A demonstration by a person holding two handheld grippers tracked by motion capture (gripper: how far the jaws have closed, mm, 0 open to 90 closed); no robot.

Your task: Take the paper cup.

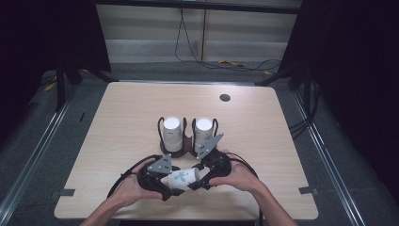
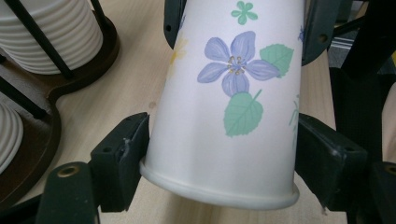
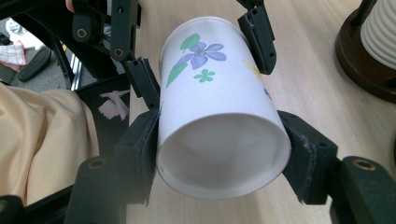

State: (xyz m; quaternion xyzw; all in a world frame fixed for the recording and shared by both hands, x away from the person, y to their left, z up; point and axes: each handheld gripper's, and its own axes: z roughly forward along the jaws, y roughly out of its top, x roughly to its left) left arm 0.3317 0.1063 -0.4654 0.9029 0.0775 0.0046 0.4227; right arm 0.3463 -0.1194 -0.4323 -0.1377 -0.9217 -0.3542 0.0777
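One cup [image 1: 181, 178] lies sideways, left-right.

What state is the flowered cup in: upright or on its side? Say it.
On its side: the flowered cup lies level between the left gripper and right gripper.

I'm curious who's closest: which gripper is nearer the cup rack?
Right. The right gripper, holding the cup, is just before the rack; the left gripper, on its other end, sits farther off.

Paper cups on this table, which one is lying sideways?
The flowered cup, held sideways between the left claw and right claw. The two plain white stacks stand upright in the holder.
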